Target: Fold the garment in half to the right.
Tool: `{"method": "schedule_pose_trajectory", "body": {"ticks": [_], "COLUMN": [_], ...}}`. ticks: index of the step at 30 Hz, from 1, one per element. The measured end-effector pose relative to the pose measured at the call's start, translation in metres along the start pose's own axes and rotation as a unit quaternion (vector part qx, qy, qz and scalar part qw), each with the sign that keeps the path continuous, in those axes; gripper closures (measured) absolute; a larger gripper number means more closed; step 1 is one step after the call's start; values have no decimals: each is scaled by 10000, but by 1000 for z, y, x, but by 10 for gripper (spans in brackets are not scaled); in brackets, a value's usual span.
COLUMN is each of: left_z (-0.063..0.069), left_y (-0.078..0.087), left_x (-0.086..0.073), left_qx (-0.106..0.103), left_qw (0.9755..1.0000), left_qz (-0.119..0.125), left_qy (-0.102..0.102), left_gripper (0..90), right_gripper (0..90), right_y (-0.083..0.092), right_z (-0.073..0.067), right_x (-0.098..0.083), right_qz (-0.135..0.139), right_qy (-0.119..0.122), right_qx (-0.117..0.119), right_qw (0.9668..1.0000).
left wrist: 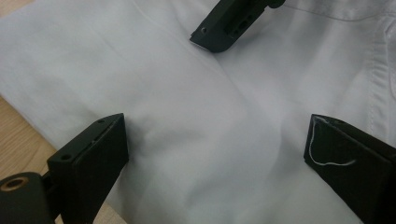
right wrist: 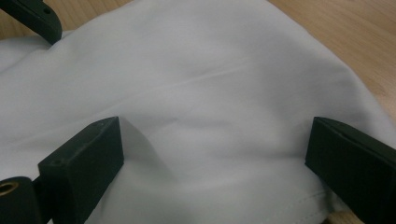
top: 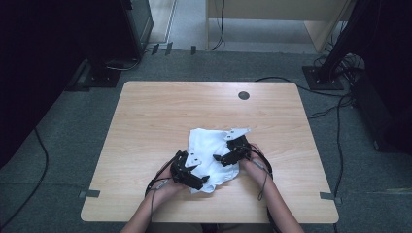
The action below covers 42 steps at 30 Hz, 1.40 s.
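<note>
A crumpled white shirt [top: 208, 145] lies on the wooden table [top: 155, 111], just in front of centre. My left gripper [top: 194, 171] rests on its near left part, and my right gripper [top: 224, 156] on its near right part, the two tips pointing at each other. In the left gripper view the left gripper [left wrist: 215, 154] stands open, jaws wide apart over smooth white fabric [left wrist: 187, 93], with a stitched seam [left wrist: 380, 70] at the right. The right gripper [right wrist: 215, 158] is open too, straddling a soft fold of the shirt [right wrist: 201, 93]. Neither jaw pair pinches cloth.
A round dark cable hole [top: 244, 95] sits near the table's far edge. Grey tabs [top: 90, 193] mark the side edges. Cables [top: 335, 111] and a stand base [top: 320, 77] lie on the floor to the right. Bare wood surrounds the shirt.
</note>
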<state>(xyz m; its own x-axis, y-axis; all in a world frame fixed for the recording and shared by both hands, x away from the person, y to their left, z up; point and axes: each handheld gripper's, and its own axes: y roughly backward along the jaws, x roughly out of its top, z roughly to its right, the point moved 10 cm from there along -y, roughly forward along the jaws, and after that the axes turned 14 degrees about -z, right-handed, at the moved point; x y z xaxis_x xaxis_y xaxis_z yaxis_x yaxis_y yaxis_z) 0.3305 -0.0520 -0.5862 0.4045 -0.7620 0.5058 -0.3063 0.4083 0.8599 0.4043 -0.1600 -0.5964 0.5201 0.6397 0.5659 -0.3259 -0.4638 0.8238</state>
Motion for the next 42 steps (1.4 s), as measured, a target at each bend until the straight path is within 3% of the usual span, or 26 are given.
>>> {"method": "schedule_pose_trajectory", "body": {"ticks": [5,9,16,20,23,30,33,37,42], "left_z": [-2,-1,-1,-1,-1,-1,1,10,12], "left_y": [9,14,6,2,0,1,11,11,8], "left_x": [6,14,10,7,5,4,13,18,16], "left_qx": [-156,-48,-79,-37,-41,-123,-294,-353,-410], "left_qw": [9996,9989,9986,9991,9992,9990,9973,9974,9970], "left_qz": [142,371,342,238,196,108,436,499,491], "left_qy": [176,269,396,361,350,405,503,388,436], "left_gripper": [61,60,61,62,62,68,68,68,68], "right_gripper": [81,81,81,80,77,74,93,93,93], "right_y": [8,14,-2,-16,-19,-19,-12,-9,-23], "right_z": [3,6,2,3,3,4,4,3,6], "right_x": [6,21,37,34,34,34,43,57,60], "right_qz": [150,383,286,-27,-98,-87,88,260,45], "right_qy": [-137,-224,-86,14,103,25,-38,-48,-79], "right_qx": [-78,-35,-51,-132,-188,-191,-260,-314,-469], "right_qw": [9998,9990,9995,9999,9997,9998,9996,9992,9989]}}
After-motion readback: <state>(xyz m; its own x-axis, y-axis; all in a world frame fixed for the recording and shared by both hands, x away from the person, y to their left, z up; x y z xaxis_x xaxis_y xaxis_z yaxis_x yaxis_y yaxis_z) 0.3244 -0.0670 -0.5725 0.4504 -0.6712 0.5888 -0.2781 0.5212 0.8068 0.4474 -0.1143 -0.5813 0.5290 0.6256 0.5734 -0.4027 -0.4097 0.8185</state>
